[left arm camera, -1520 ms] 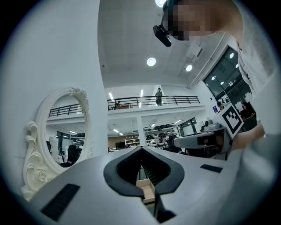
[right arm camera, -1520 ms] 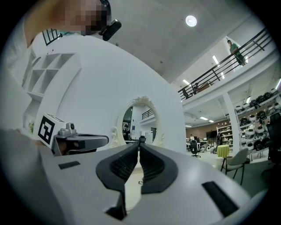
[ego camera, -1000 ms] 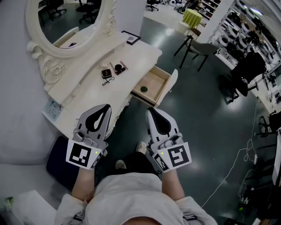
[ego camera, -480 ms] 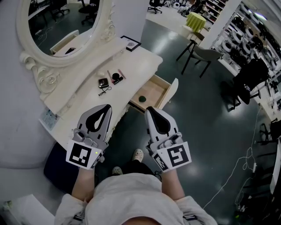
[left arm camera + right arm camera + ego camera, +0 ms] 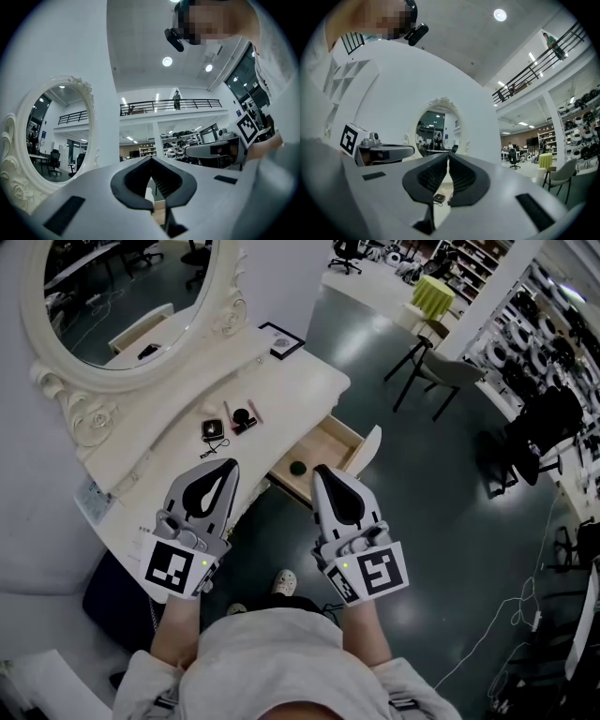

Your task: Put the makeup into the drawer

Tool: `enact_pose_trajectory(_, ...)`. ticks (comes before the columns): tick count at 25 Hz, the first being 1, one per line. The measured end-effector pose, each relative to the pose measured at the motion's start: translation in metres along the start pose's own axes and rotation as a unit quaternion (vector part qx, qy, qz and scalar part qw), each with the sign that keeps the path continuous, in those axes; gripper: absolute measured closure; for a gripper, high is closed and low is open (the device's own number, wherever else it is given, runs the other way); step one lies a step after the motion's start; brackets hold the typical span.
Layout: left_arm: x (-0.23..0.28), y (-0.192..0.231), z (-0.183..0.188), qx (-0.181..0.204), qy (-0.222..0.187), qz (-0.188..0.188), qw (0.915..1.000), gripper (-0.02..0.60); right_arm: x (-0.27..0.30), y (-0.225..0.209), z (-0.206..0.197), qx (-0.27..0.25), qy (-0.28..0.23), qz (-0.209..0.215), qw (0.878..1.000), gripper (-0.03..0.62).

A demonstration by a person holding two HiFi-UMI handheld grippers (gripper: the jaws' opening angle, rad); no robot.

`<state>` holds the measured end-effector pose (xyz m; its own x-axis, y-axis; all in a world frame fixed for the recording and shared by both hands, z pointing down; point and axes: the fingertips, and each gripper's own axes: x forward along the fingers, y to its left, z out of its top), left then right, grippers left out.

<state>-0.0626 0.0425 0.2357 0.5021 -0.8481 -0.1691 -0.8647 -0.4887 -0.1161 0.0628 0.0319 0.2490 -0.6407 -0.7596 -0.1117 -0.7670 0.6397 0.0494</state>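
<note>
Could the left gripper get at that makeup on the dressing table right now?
Probably yes: the makeup lies uncovered on the tabletop ahead of the left gripper, though its jaws are shut.

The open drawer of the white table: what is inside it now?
One small dark round item lies on the wooden bottom of the drawer. The rear part, under the tabletop, is covered, so anything there cannot be seen.

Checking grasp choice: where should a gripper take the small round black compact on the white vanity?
Across its rim, from straight above: the small round black compact lies flat on the white vanity, low, so likely only its opposite edges offer a pinch.
</note>
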Motion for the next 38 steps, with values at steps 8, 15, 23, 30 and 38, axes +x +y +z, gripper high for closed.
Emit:
enact_pose_trajectory(8,0.038,-0.009,-0.001,0.009,0.003,0.019,0.9998,0.569,0.009,-0.042,0.001,0.005,-0.007,0.019,1.0,0.568)
enact_pose_trajectory(15,0.067,-0.018,0.001,0.015,0.001,0.038,0.9992,0.569,0.015,-0.074,0.001,0.011,-0.013,0.04,0.999,0.568)
enact_pose_trajectory(23,0.077,-0.026,-0.008,0.017,0.013,0.054,0.9983,0.569,0.018,-0.091,-0.01,0.031,-0.013,0.058,0.998,0.568)
enact_pose_trajectory(30,0.071,-0.005,-0.009,0.022,0.023,0.078,0.9965,0.569,0.041,-0.082,-0.013,0.038,-0.008,0.08,0.996,0.568)
enact_pose_trajectory(38,0.074,0.033,-0.006,0.02,0.022,0.081,0.9962,0.569,0.08,-0.069,-0.017,0.031,0.008,0.09,0.995,0.568)
